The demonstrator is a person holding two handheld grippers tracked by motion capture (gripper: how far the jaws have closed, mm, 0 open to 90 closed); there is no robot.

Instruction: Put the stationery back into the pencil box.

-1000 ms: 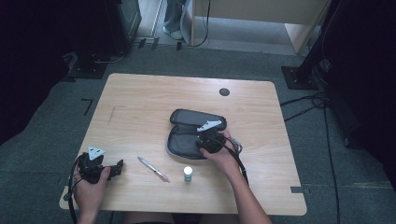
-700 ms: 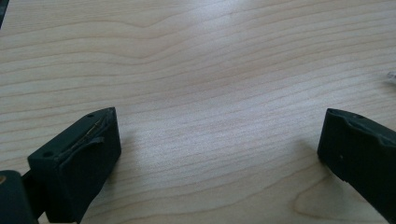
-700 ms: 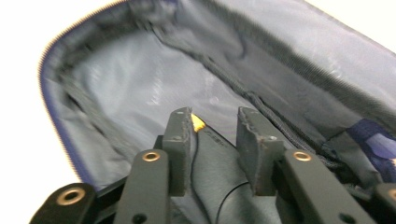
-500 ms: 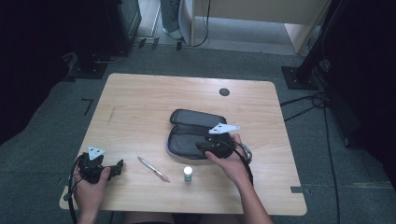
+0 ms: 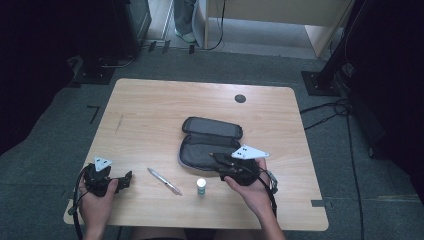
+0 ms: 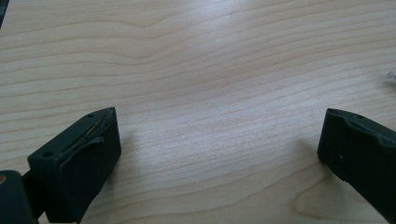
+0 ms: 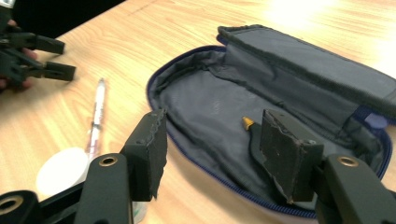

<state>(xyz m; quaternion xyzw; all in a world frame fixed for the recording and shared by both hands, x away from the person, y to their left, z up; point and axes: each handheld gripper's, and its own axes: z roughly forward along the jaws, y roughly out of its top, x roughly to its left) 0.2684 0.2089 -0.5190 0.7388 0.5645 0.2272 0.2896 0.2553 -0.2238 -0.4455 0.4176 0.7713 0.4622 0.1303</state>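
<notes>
From the high view, the right gripper (image 5: 216, 158) hangs over the near edge of the open pencil case (image 5: 210, 142), jaws apart and empty; they have just been opening. A small bottle (image 5: 201, 186) stands just below it toward the person, and a pen (image 5: 164, 181) lies beyond that, between the two grippers. The left gripper (image 5: 126, 178) rests far off at the table's corner.

In the left gripper view, both jaws stand wide over bare table (image 6: 210, 70), holding nothing.

In the right gripper view, a dark item with a yellow tip (image 7: 247, 123) lies inside the case, just behind the right-hand jaw. The bottle (image 7: 63, 170) sits beside the other jaw, so a sweep toward the pen (image 7: 96, 119) could topple it or snag the case's rim.
</notes>
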